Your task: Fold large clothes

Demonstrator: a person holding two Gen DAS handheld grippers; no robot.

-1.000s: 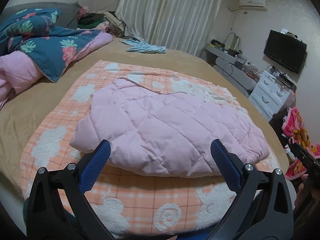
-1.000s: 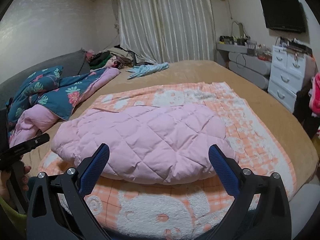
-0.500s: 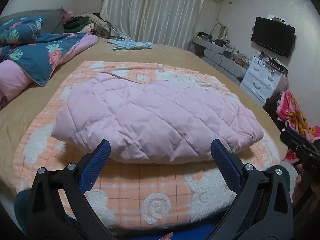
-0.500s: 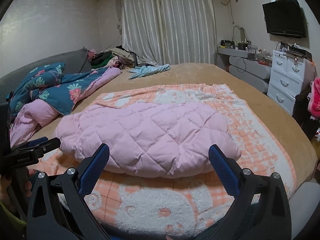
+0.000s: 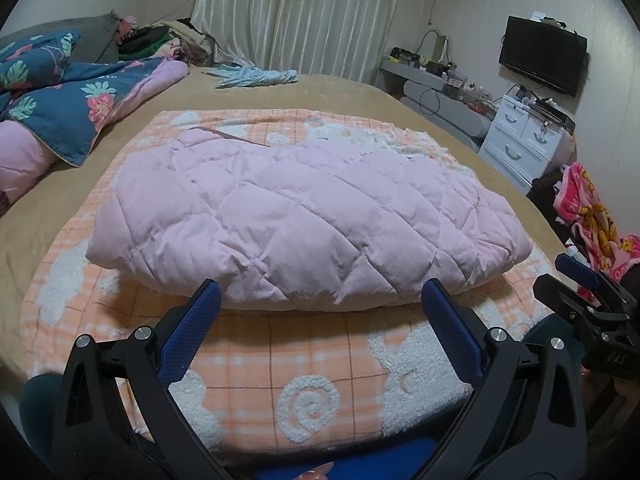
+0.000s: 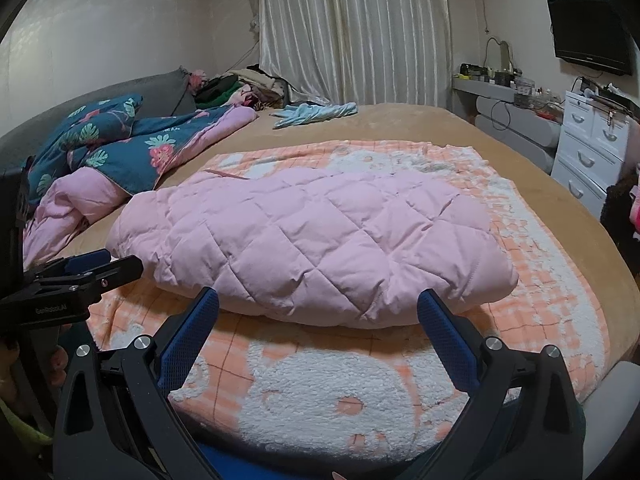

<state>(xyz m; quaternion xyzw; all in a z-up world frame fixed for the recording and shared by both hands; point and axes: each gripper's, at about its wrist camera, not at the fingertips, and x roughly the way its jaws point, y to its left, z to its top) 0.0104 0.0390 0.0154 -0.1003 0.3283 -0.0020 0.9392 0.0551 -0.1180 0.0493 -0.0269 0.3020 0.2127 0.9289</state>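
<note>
**Folded pink quilted garment on the bed, both claws wide and empty**

Pink quilted garment (image 5: 304, 216) lies folded into a puffy bundle on an orange-and-white blanket (image 5: 304, 364), which is spread over a tan bed (image 5: 344, 92). It sits just past the near edge of the blanket, in the middle.

Left gripper (image 5: 320, 304) hangs over the near blanket with its 2 blue fingers (image 5: 192, 332) spread wide, holding nothing, tips close to the bundle's near edge. Right gripper (image 6: 318, 312) is likewise spread wide and empty, near the same edge; contact cannot be told in either view.

At far left a blue floral quilt (image 6: 132, 148) is heaped on the bed; a light blue cloth (image 6: 316, 114) lies at the far side near the curtain (image 6: 352, 32). At right stands a white drawer unit (image 6: 588, 148), all drawers closed, contents hidden.
</note>
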